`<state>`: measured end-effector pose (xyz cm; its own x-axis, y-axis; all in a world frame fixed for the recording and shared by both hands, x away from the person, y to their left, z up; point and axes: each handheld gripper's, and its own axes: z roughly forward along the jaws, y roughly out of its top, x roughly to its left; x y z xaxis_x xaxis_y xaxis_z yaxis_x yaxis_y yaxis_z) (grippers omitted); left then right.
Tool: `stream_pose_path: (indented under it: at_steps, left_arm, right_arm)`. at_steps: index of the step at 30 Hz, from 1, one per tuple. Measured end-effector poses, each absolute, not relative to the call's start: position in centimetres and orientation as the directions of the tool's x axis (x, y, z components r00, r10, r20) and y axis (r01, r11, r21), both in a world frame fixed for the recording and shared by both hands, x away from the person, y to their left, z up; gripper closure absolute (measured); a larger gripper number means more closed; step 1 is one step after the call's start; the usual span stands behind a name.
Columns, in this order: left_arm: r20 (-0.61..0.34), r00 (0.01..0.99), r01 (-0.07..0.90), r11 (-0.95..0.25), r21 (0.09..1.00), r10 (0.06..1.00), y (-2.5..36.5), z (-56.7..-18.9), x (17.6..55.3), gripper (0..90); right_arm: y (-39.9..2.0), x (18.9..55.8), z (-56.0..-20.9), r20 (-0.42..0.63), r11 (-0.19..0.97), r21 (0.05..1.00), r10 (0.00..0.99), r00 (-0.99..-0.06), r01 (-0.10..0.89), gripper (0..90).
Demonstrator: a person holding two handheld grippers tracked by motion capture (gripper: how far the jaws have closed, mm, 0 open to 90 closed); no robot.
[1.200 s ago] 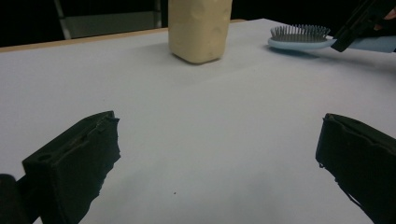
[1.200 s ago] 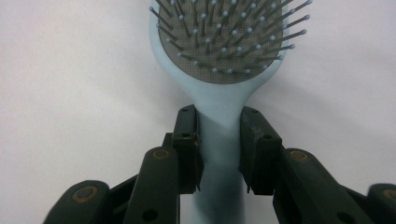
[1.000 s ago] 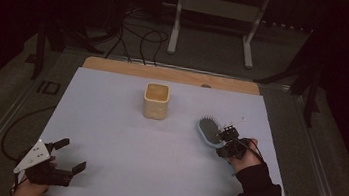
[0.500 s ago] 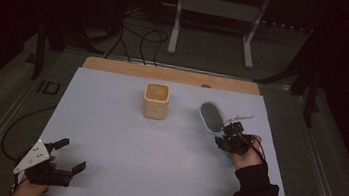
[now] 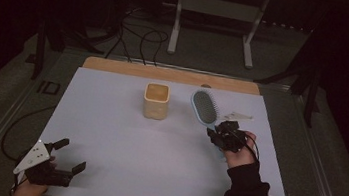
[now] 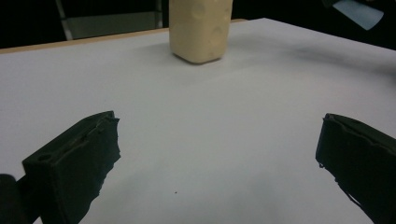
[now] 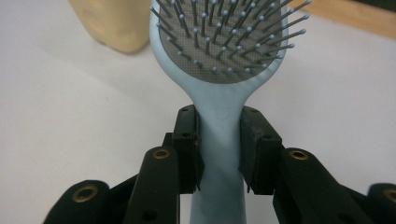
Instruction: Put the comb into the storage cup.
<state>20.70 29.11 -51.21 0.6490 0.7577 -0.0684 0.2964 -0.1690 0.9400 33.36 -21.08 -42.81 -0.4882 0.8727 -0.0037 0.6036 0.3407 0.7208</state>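
Your right gripper (image 7: 219, 154) has its jaws clamped on the neck of the pale blue hairbrush (image 7: 224, 60), one pad on each side just below where the handle widens into the head; that is a sound place to hold it, since the narrow neck fits between the pads and the bristled head stays free ahead of the jaws; the bristles face up toward the camera. In the high view the brush (image 5: 205, 108) runs forward from your right gripper (image 5: 226, 134), its head past the jaw tips and off to the side of the cream square cup (image 5: 156, 101); whether the head is resting on the table (image 5: 121, 142) or lifted clear of it I cannot say for sure in this dim light, though it looks raised.

Beyond the jaws and to their left, the cup (image 7: 112, 23) sits near the brush head, apart from it; if you mean to stand the brush in it, you would need to swing the head across and tip it down.

Your left gripper (image 5: 51, 163) rests near your edge of the table with its jaws spread wide and nothing between them; the cup (image 6: 200, 28) stands well ahead of them, so that hand is parked out of the way, ready to steady the cup if needed.
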Motion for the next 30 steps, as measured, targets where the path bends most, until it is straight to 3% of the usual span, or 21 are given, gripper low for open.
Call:
stream_pose_path:
  at_steps: [30]
  left_arm:
    - [-0.066, 0.65, 0.294, -0.171, 0.94, 0.757, 29.2, -51.2, 20.6, 0.0]
  right_arm:
    - [-15.2, 34.2, -40.5, 0.063, 0.23, 0.896, 0.782, -0.62, 0.381, 70.2]
